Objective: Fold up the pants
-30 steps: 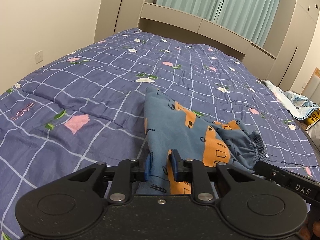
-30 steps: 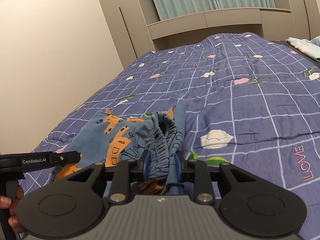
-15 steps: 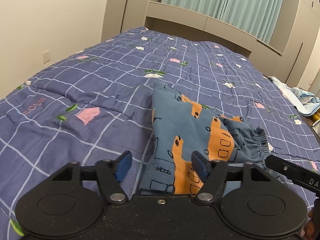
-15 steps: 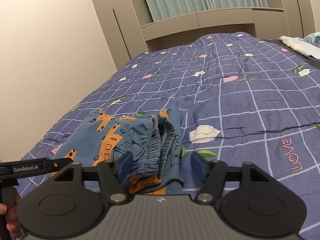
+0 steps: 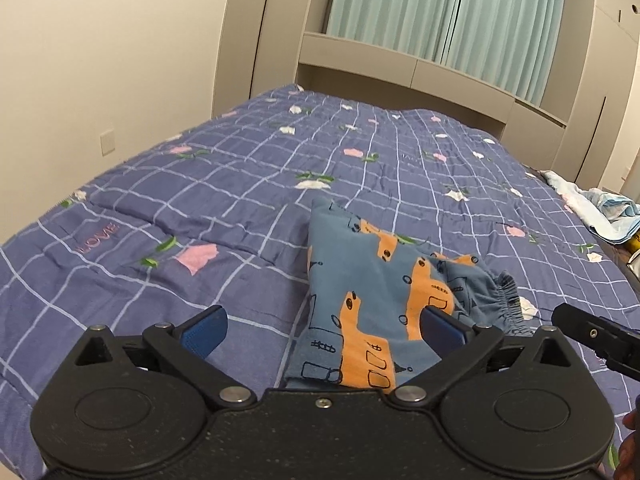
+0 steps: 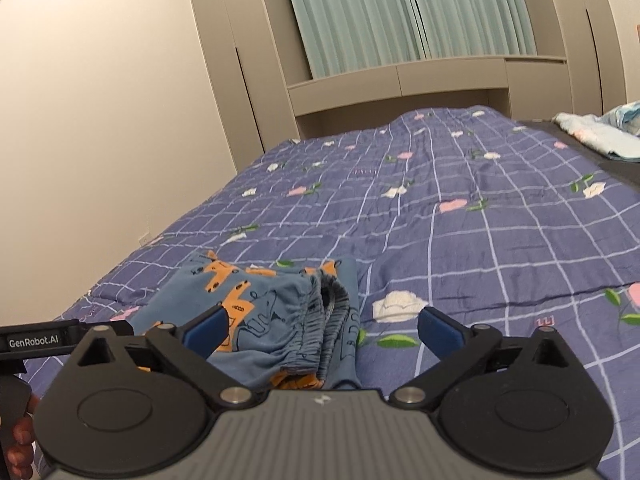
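Observation:
The blue pants (image 5: 360, 280) with orange print lie folded in a compact stack on the purple checked bedspread (image 5: 240, 184). Their gathered elastic waistband (image 6: 320, 320) faces the right wrist view, where the pants (image 6: 248, 304) lie just ahead. My left gripper (image 5: 322, 326) is open and empty, raised above the near hem of the pants. My right gripper (image 6: 322, 326) is open and empty, raised above the waistband end. Each gripper shows at the edge of the other's view.
The bedspread (image 6: 480, 220) stretches far ahead to a beige headboard shelf (image 5: 400, 64) with teal curtains. A wall runs along the left. Light blue and white cloth (image 5: 600, 208) lies beyond the bed's right edge; it also shows in the right wrist view (image 6: 592, 132).
Both grippers were shut on the pants one second ago. They have opened wide, let the pants go, and lifted up and back; the pants stay folded on the bed.

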A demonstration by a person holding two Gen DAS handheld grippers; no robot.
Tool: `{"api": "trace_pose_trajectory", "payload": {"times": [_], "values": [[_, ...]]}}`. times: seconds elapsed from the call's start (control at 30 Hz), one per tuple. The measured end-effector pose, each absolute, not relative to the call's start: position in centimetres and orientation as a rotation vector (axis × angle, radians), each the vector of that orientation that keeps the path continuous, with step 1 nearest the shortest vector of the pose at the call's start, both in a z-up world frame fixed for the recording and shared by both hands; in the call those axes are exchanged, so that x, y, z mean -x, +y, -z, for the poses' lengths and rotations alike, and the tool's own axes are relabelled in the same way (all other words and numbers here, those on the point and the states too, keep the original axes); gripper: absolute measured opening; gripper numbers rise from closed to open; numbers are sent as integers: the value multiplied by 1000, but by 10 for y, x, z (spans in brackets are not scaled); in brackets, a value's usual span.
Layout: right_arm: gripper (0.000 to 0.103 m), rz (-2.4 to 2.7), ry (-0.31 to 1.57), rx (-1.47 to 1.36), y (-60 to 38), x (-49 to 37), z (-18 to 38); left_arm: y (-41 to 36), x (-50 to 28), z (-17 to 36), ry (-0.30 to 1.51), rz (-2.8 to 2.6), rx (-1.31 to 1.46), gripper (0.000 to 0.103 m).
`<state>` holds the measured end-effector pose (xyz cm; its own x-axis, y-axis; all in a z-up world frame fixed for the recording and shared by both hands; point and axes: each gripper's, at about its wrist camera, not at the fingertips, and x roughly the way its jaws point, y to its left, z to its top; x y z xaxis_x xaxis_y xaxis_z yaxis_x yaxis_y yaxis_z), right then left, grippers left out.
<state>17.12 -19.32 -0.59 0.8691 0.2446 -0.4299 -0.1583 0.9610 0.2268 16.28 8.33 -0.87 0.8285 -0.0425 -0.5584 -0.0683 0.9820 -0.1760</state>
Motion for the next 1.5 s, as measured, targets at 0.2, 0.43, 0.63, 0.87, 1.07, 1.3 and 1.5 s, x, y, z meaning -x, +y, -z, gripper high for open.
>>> {"api": "trace_pose_trajectory", "payload": {"times": [0.2, 0.43, 0.63, 0.87, 1.07, 1.3, 1.5], "values": [[103, -206, 424, -158, -196, -152, -3, 75, -139, -1, 537, -12, 157, 102], [103, -206, 374, -103, -199, -122, -9, 67, -108, -6, 484, -7, 128, 102], [103, -215, 339, -69, -200, -92, -9, 60, -78, -5, 443, -8, 124, 102], [103, -219, 318, -30, -202, -61, -5, 54, -46, 1, 413, -21, 112, 102], [103, -210, 319, -22, -211, -40, 1, 48, -23, 9, 404, -8, 89, 102], [103, -209, 320, -6, -215, -27, 7, 45, -12, 11, 401, 5, 77, 102], [103, -207, 314, -7, -217, -23, 7, 45, -10, 11, 400, 5, 74, 102]]}}
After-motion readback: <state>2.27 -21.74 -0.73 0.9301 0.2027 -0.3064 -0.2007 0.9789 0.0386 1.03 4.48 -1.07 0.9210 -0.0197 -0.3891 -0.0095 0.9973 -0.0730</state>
